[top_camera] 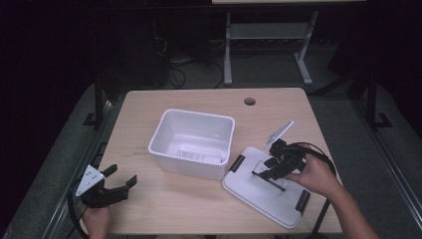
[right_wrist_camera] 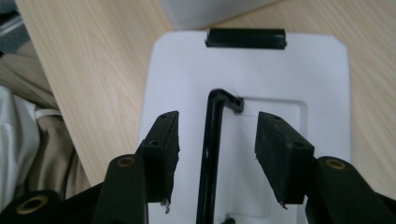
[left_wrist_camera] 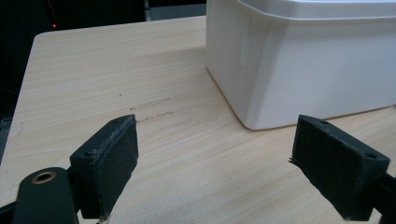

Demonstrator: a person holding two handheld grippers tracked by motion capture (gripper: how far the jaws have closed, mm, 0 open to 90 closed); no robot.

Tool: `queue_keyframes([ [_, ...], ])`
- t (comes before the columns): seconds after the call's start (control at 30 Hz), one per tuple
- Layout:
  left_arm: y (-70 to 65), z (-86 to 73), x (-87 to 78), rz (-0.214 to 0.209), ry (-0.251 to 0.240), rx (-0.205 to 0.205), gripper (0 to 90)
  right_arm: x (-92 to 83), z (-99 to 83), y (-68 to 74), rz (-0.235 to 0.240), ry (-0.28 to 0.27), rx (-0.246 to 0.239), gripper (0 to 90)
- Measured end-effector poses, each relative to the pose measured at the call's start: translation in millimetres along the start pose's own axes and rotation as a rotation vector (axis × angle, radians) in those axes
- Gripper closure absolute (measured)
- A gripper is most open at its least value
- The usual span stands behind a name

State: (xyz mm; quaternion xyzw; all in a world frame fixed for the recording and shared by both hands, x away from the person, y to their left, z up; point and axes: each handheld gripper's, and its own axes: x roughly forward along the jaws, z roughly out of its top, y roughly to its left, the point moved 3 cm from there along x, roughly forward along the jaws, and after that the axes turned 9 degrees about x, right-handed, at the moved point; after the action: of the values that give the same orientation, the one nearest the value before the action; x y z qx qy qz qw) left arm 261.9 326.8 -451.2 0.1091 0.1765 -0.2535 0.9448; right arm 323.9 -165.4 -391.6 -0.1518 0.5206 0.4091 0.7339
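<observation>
Lid (top_camera: 263,191) lies flat just right of the white bin (top_camera: 191,144). Right gripper (right_wrist_camera: 217,144) hovers released, jaws straddling the lid's black handle (right_wrist_camera: 211,154), whose long axis runs between them. Left gripper (top_camera: 119,181) idles open, well apart.

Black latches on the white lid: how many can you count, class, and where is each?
2. One latch sits at the lid's end nearest the white bin; the other latch at the opposite end, near the table's front edge.
</observation>
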Motion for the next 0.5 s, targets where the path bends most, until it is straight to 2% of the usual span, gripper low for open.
queue_keyframes([
  [0.27, 0.2, -0.2, -0.2, 0.001, -0.001, 0.001, 13.6, 7.6, -9.2, -1.1, 0.011, 0.01, 0.014, 50.2],
  [0.33, -0.2, -0.2, 0.2, 0.0, 0.001, -0.002, 13.6, 9.9, -11.6, -1.3, 0.003, 0.026, 0.009, 50.5],
  [0.5, -0.3, 0.0, 0.2, 0.0, 0.001, 0.001, 13.7, 11.1, -12.5, -1.4, 0.006, 0.021, 0.004, 53.4],
])
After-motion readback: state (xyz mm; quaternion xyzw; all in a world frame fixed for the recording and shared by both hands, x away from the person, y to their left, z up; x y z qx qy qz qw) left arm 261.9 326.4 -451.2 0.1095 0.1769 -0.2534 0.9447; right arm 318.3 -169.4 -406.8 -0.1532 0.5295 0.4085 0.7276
